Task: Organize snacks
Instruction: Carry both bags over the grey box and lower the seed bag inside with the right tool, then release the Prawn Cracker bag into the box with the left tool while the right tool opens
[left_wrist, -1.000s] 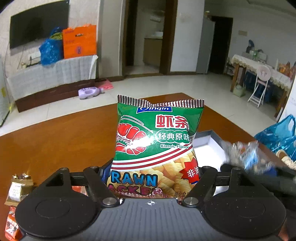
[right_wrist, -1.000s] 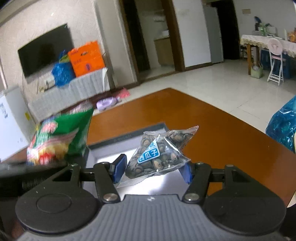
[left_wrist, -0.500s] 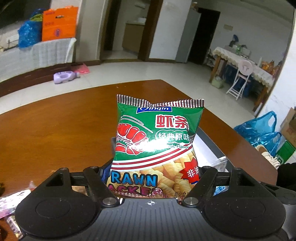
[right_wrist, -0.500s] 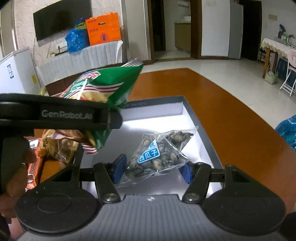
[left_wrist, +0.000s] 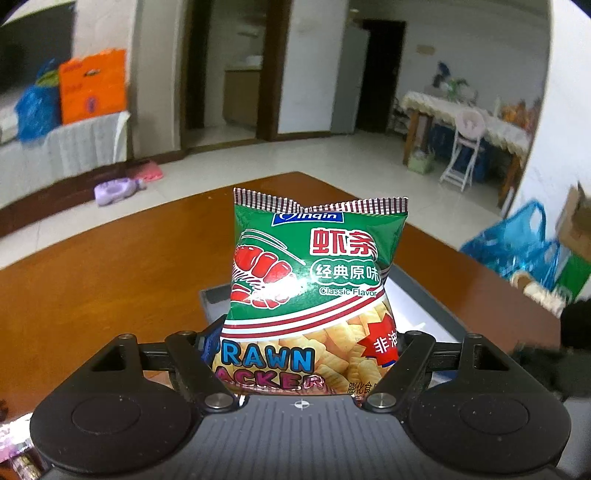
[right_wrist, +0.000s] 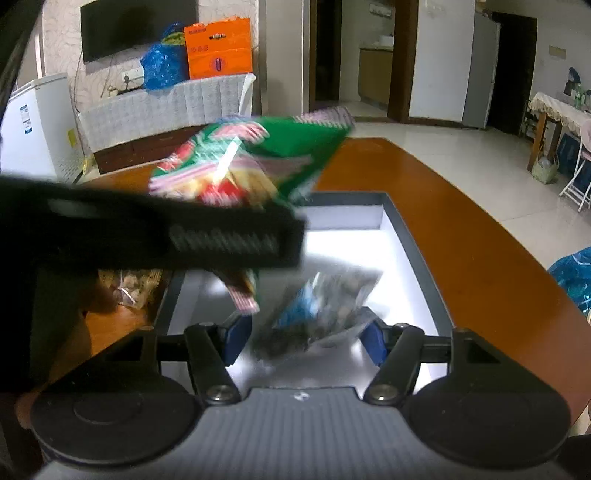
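Left hand-held gripper (left_wrist: 303, 354) clenched on lower part of green prawn cracker bag (left_wrist: 314, 288); bag upright, held above near end of grey tray (left_wrist: 443, 317). Tray sits on brown wooden surface (left_wrist: 110, 280).

Right wrist view: right hand-held gripper (right_wrist: 303, 339) over tray (right_wrist: 413, 254); blue pads (right_wrist: 373, 345) stand apart on either side of clear seed packet (right_wrist: 325, 306). Packet blurred; cannot tell whether gripped or released. Left hand-held gripper crosses from left, cracker bag (right_wrist: 258, 162) raised above tray's left side. More packets (right_wrist: 136, 286) on surface left of tray.
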